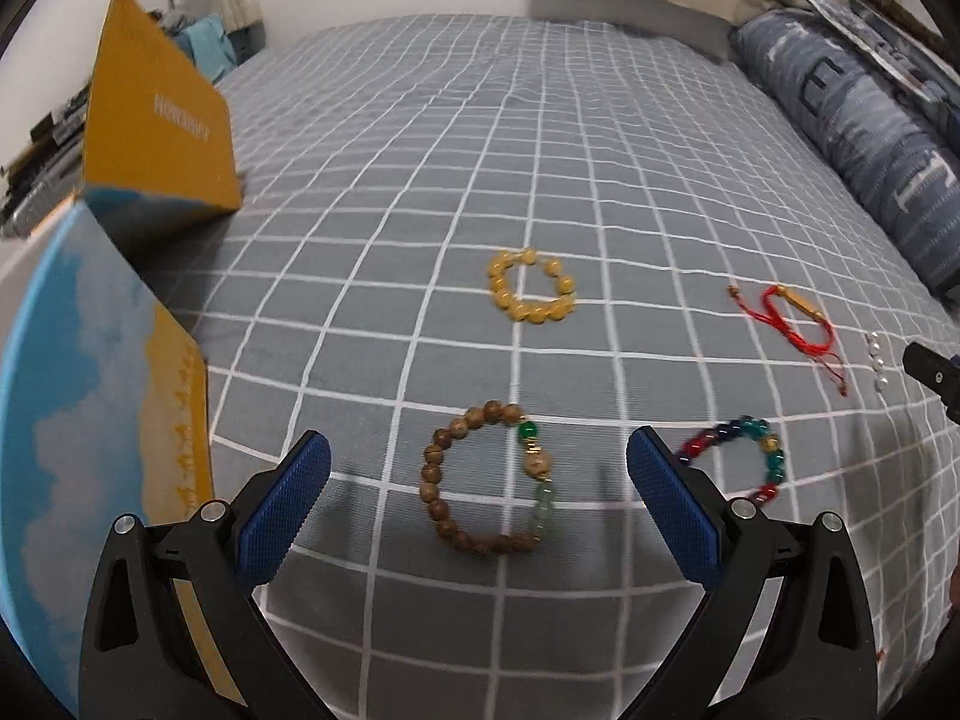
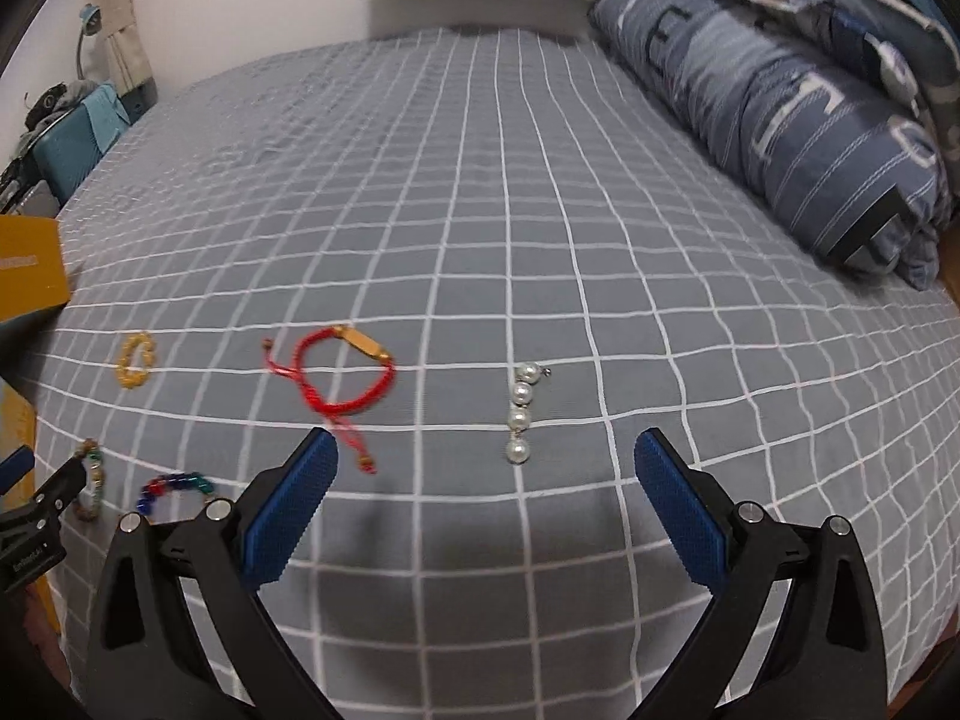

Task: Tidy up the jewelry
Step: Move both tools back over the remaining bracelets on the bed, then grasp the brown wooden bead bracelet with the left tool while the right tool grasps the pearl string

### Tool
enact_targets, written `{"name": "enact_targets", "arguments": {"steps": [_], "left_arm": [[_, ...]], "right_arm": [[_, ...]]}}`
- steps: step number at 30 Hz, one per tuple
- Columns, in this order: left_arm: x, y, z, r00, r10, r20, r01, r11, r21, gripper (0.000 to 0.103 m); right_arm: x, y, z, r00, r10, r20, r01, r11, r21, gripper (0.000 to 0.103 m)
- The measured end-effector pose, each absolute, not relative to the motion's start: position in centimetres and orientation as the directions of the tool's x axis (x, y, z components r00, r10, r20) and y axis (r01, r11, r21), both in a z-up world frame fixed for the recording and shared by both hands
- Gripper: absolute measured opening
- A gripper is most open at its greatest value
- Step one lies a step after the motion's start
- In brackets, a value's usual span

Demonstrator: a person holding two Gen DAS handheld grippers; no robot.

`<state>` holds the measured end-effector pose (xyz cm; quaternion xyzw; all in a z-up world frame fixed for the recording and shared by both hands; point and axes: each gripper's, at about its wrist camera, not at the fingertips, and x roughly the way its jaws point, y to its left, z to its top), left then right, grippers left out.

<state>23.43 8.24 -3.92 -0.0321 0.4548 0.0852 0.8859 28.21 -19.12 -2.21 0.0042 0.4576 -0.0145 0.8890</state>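
While wide apart — left tool (image 1: 480, 468) over wooden bracelet (image 1: 489, 480), box (image 1: 108, 420) beside.

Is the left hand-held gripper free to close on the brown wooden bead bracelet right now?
Probably yes. The left hand-held gripper is open, and the wooden bead bracelet lies flat on the bedsheet between its fingers, with nothing covering it.
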Motion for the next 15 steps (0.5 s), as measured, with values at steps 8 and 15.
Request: {"name": "enact_targets", "arguments": {"steps": [8, 15], "left_arm": [[23.8, 8.7, -6.7, 0.533, 0.115, -0.838, -0.178, 0.984, 0.021, 0.095], [23.9, 8.5, -6.8, 0.534, 0.096, -0.840, -0.166, 0.986, 0.007, 0.079]], "right_arm": [[31.0, -19.7, -4.7, 0.523, -0.002, -0.853, 0.059, 0.998, 0.034, 0.074], [32.3, -19.7, -6.4, 0.478, -0.013, -0.878, 0.067, 0.998, 0.021, 0.052]]}}
